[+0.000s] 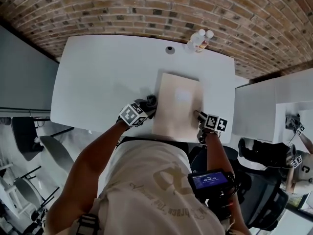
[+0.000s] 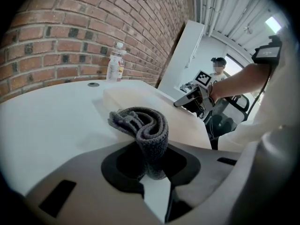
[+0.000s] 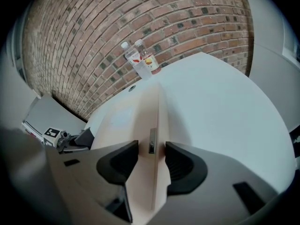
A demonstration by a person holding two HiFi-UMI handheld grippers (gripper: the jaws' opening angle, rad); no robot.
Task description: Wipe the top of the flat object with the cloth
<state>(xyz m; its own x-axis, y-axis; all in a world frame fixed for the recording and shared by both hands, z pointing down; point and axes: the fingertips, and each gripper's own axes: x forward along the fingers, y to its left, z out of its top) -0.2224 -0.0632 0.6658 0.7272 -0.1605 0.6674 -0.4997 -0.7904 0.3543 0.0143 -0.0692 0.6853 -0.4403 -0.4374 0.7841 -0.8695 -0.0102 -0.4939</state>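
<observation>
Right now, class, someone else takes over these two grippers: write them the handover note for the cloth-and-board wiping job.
Left gripper: fingers shut on the grey cloth, beside the left edge of the board.
Right gripper: fingers astride the board's right edge; whether they pinch it cannot be told.
The board lies flat on the white table.
Done: cloth in hand.
Left: wipe the board's top.

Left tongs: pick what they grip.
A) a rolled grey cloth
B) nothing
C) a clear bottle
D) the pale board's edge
A: the left gripper view shows the rolled grey cloth pinched between the pads of the left tongs.
</observation>
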